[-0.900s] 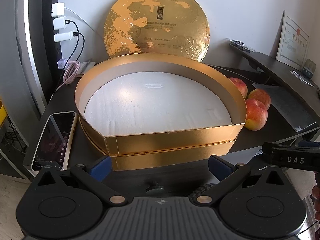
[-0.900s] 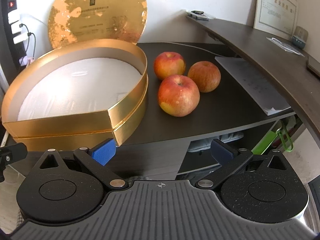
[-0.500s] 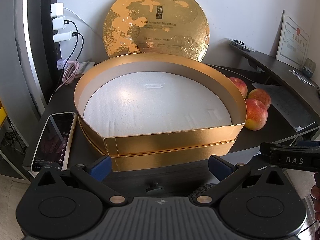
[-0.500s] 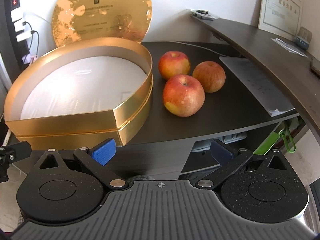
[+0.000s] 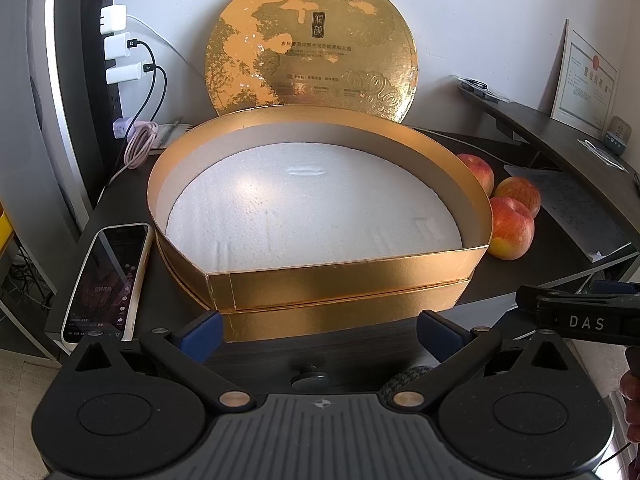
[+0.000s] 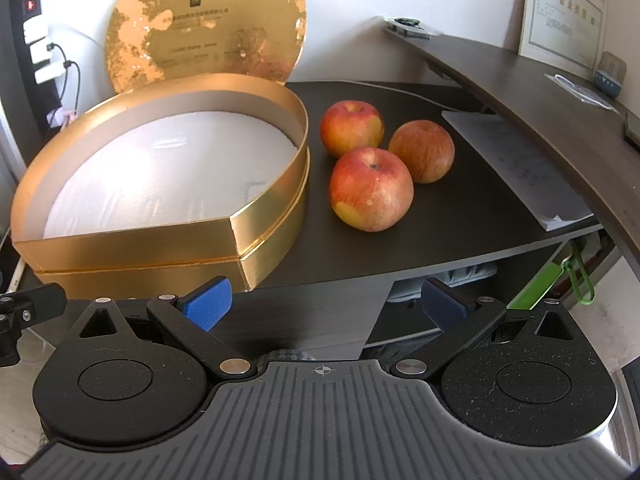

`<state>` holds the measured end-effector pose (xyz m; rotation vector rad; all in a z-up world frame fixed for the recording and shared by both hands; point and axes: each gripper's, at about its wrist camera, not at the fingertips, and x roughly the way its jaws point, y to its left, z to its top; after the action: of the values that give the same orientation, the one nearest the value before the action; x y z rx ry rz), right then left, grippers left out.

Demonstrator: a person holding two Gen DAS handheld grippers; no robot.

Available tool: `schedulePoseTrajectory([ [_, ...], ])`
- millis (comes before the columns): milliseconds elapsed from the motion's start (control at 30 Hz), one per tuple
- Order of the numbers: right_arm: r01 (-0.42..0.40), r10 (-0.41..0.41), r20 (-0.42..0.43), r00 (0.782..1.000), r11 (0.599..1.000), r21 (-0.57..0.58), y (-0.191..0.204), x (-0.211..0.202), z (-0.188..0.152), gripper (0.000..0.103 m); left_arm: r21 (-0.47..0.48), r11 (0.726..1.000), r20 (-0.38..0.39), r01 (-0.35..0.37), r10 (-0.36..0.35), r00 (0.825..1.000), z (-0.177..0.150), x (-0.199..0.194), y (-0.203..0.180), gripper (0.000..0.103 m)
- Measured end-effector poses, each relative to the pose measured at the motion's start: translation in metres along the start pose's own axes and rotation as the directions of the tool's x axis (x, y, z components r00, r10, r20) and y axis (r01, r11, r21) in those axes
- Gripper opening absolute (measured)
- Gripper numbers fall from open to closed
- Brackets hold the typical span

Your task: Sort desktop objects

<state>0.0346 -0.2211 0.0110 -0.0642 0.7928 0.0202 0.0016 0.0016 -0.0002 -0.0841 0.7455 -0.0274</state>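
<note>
Both grippers, left gripper (image 5: 318, 330) and right gripper (image 6: 324, 304), are hanging wide apart and empty before the desk (image 6: 460, 216), three apples (image 6: 371, 195) sitting just beside the gold box (image 6: 160, 236).

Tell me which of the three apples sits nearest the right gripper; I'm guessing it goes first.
The front apple, stem up, closest to the desk's front edge; the other two apples lie behind it.
</note>
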Motion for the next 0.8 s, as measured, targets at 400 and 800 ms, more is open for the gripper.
schedulePoseTrajectory([
  [400,-0.007,0.007,-0.004,1.0,1.0,-0.001,0.0009,0.0004,0.0002,0.103,0.002,1.0,0.0,0.0,0.0,1.0,0.001,-0.0022,0.0018,0.103],
  [800,-0.009,0.009,-0.006,1.0,1.0,0.002,0.0019,0.0005,0.0014,0.103,0.002,1.0,-0.001,-0.001,0.001,1.0,0.0007,-0.0013,0.0018,0.103],
])
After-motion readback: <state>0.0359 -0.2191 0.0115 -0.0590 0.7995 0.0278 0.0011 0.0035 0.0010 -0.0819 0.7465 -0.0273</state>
